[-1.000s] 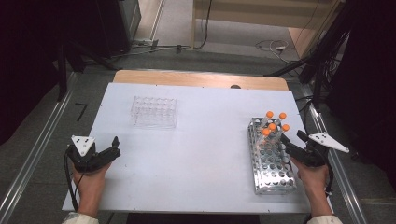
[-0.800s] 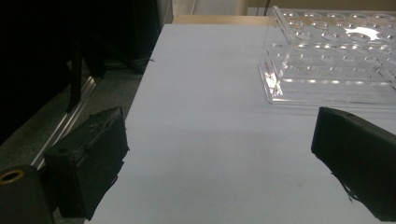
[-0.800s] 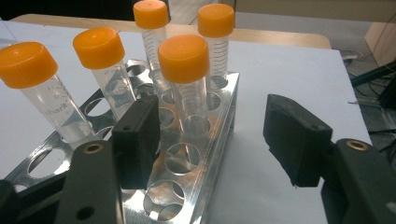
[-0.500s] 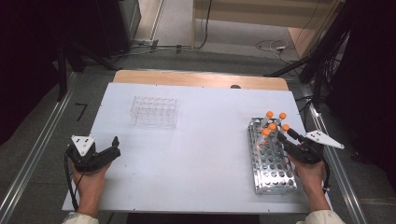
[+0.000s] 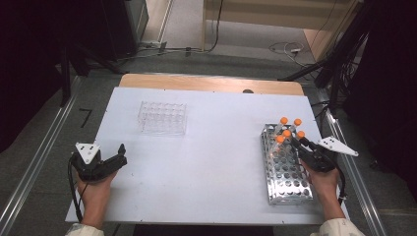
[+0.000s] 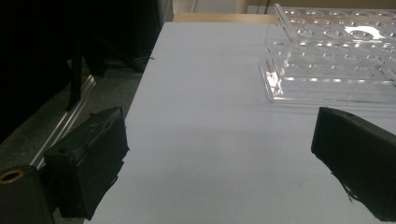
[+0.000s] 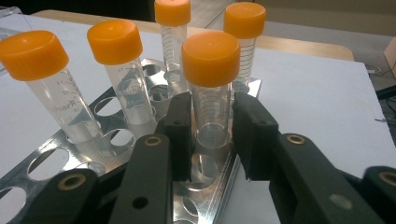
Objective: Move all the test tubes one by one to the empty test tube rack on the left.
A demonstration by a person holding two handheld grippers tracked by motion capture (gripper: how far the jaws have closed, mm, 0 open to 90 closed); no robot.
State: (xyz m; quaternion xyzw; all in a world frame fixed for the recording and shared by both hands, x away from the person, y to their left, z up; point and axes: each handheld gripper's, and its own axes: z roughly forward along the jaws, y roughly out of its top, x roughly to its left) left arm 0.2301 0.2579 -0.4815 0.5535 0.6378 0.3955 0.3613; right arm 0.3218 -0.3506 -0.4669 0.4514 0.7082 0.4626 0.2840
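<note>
A metal tube rack (image 5: pixel 287 182) lies at the table's right and holds several clear tubes with orange caps at its far end. My right gripper (image 5: pixel 296 142) reaches into that group. In the right gripper view its jaws have just been closing and now press on both sides of the nearest orange-capped tube (image 7: pixel 211 100), which stands upright in the rack (image 7: pixel 70 144). The right gripper (image 7: pixel 212 135) is thus shut on this tube. My left gripper (image 5: pixel 122 155) rests at the table's front left, open with nothing between its jaws (image 6: pixel 219 121).
A clear plastic rack (image 5: pixel 162 118) stands at the back left, ahead of the left gripper (image 6: pixel 336 60). Other orange-capped tubes (image 7: pixel 114 70) crowd close to the left of and behind the held one. The table's left edge (image 6: pixel 140 93) runs beside the left jaw.
The right gripper has edged forward to the tubes, and its jaws have closed from wide apart onto one tube. The left gripper has not moved.
</note>
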